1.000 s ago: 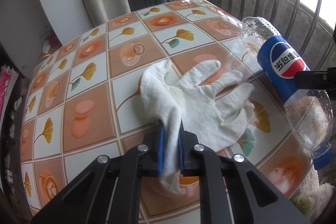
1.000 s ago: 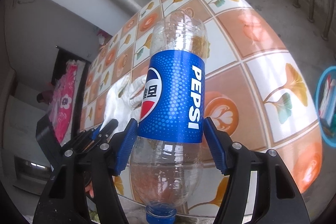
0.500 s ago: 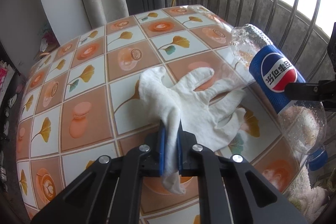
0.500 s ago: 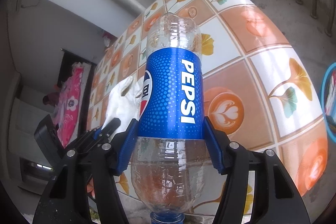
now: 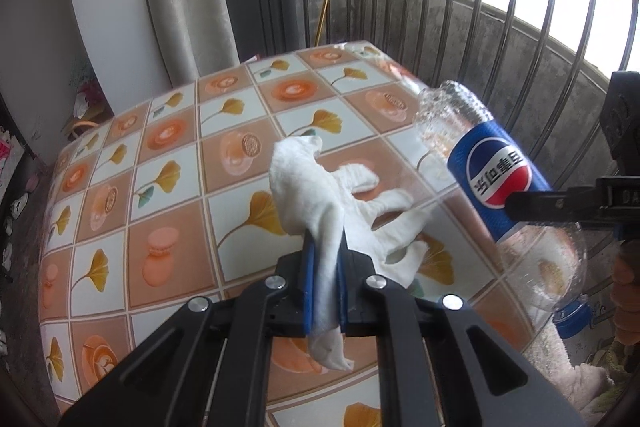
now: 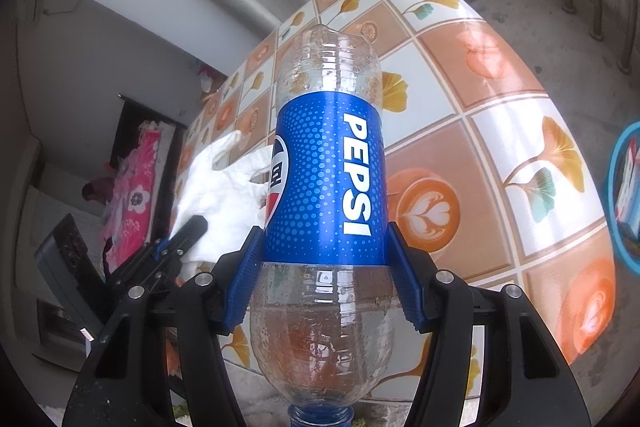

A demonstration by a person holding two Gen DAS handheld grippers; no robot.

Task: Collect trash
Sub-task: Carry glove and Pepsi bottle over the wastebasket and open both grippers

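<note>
Left wrist: left gripper clamped on white glove, now lifted higher off tablecloth than a second ago, fingers dangling forward; pickup done.

Right wrist: right gripper clamped on Pepsi bottle, raised above table edge, long axis along the fingers, cap toward camera, base pointing away.

The left gripper is held low and level, its blue pads pressed nearly together on a white glove. The right gripper is spread wide, its ribbed blue pads clamped against both sides of a Pepsi bottle, which is carried cap toward the wrist.
</note>
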